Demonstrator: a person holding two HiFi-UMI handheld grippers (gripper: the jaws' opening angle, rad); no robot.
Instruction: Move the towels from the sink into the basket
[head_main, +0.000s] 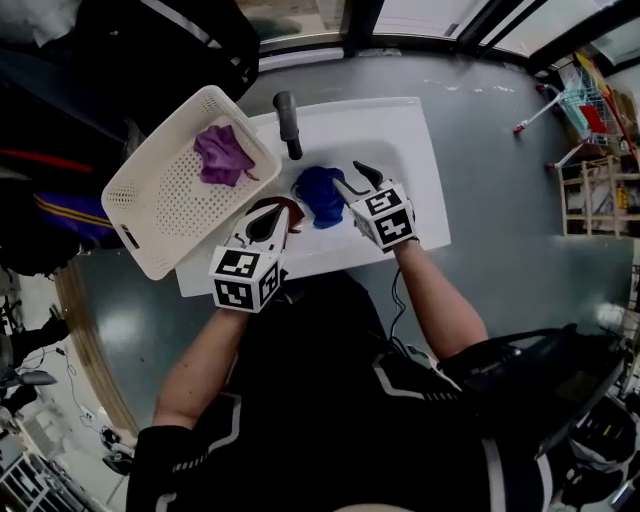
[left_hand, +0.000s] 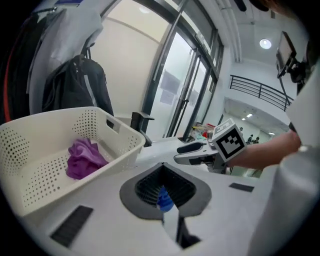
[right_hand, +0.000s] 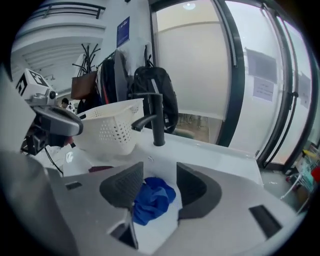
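A blue towel (head_main: 320, 195) lies crumpled in the white sink (head_main: 400, 130). My right gripper (head_main: 350, 175) hangs just to its right, open; in the right gripper view the blue towel (right_hand: 152, 200) shows between the spread pads of the right gripper (right_hand: 160, 172) without touching them. A dark red towel (head_main: 297, 212) lies at the sink's left, under my left gripper (head_main: 285, 208). The left gripper (left_hand: 161, 167) has its tips together, with nothing held. A purple towel (head_main: 222, 155) sits in the white perforated basket (head_main: 150, 215) left of the sink.
A black faucet (head_main: 289, 122) stands at the sink's far edge, between basket and basin. Grey floor surrounds the counter. A dark backpack (right_hand: 152, 92) hangs behind the faucet, and shelving (head_main: 600, 190) stands at the far right.
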